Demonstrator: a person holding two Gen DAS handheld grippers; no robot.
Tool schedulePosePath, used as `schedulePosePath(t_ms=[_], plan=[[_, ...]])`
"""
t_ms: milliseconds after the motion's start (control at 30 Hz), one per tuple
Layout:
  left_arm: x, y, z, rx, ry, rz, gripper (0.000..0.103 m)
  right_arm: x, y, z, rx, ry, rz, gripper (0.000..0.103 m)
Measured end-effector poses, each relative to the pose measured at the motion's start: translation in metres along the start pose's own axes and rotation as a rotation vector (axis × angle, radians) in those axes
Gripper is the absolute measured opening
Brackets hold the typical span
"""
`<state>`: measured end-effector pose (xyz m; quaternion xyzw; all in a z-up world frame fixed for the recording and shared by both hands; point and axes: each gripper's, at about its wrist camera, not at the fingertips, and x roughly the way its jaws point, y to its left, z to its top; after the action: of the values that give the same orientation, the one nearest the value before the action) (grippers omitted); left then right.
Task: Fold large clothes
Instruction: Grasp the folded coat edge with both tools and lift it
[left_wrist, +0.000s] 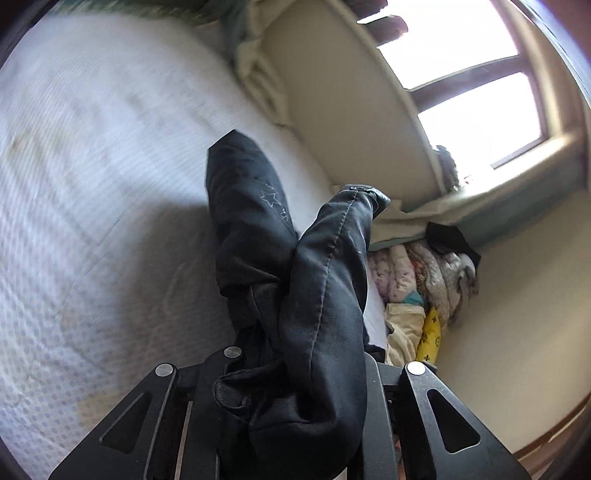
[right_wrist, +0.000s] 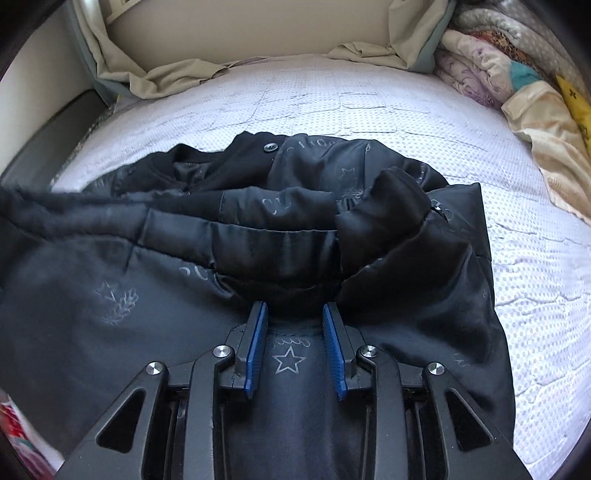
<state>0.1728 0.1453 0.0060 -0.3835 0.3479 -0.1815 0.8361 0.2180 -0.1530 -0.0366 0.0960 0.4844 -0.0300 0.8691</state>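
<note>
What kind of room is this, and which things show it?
Most likely a bedroom: a white dotted mattress fills the view, a pile of folded floral quilts sits at its corner, and a wood-framed bright window stands beside it.

**Where things are on the bed**

The jacket (right_wrist: 258, 221) lies spread on the mattress (right_wrist: 369, 107). The right gripper (right_wrist: 295, 321) hangs over its near part, fingers apart. A rumpled sheet (right_wrist: 173, 77) sits behind the jacket, by the bed's far wall. A pile of blankets (right_wrist: 509, 66) lies to the right. The left gripper (left_wrist: 291, 373) is clamped on a fold of the jacket, above the mattress.
</note>
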Motion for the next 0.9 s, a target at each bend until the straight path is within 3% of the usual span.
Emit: schedulePosePath(t_ms=[300, 467, 633, 800, 900], plan=[[-0.005, -0.126, -0.014, 0.284, -0.027, -0.043, 0.020, 0.009, -0.006, -0.002, 0.041, -0.016, 0.010, 0.027], [0.014, -0.202, -0.037, 0.386, 0.022, -0.068, 0.020, 0.009, -0.009, -0.004, 0.060, -0.031, 0.018, 0.026], [0.055, -0.250, -0.074, 0.445, 0.094, -0.044, 0.021, 0.007, -0.011, -0.005, 0.075, -0.038, 0.033, 0.026], [0.093, -0.277, -0.110, 0.498, 0.146, 0.007, 0.021, -0.003, -0.035, -0.001, 0.161, 0.002, 0.170, 0.026], [0.107, -0.288, -0.122, 0.516, 0.160, 0.025, 0.021, -0.023, -0.077, 0.001, 0.345, 0.072, 0.330, 0.026]])
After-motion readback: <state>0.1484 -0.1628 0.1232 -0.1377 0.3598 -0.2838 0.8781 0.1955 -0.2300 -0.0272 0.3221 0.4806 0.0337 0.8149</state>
